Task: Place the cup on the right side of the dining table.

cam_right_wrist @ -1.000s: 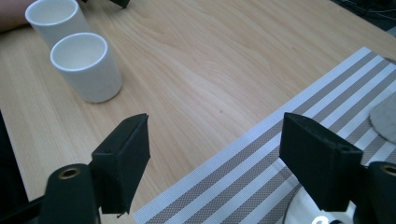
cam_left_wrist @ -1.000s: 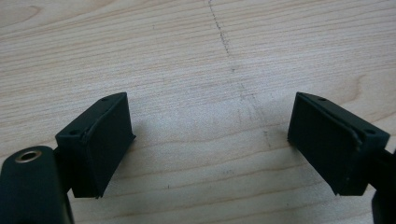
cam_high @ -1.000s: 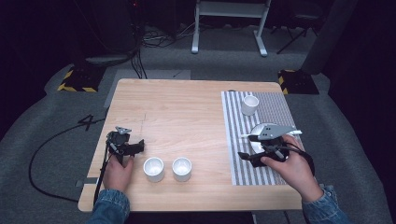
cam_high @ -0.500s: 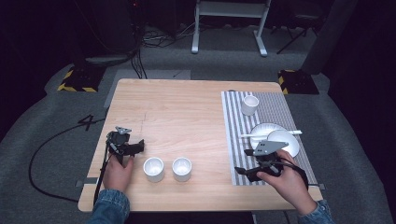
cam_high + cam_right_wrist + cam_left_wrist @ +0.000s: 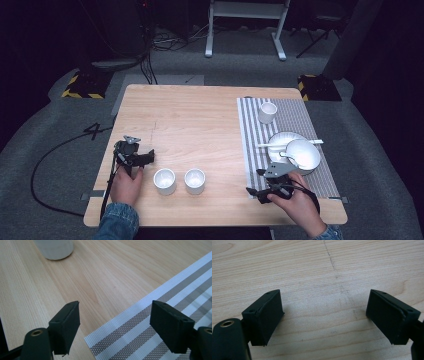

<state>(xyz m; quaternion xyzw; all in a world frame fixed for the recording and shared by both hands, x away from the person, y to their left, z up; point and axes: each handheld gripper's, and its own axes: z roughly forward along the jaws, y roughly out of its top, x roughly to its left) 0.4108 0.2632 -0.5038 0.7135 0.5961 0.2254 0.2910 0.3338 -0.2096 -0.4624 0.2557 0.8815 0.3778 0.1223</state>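
Observation:
Two white cups (image 5: 164, 181) (image 5: 194, 180) stand side by side near the front edge of the wooden table (image 5: 200, 120). My left gripper (image 5: 149, 158) rests just left of them, open; in the left gripper view (image 5: 324, 305) only bare wood lies between its jaws. My right gripper (image 5: 254, 182) is low over the front left corner of the striped mat (image 5: 250, 130), open and pointing left. In the right gripper view (image 5: 116, 312) that mat corner (image 5: 150, 322) lies between the jaws, and one white cup (image 5: 53, 248) stands farther off.
On the mat stand a third white cup (image 5: 267, 112), and a white plate (image 5: 276, 138) with a bowl (image 5: 302, 154) and a spoon (image 5: 290, 144). A cable (image 5: 55, 150) trails off the table's left side over the grey floor.
My right gripper has moved from beside the bowl toward the front and left, down to the mat's front left corner. The left gripper has stayed in place.

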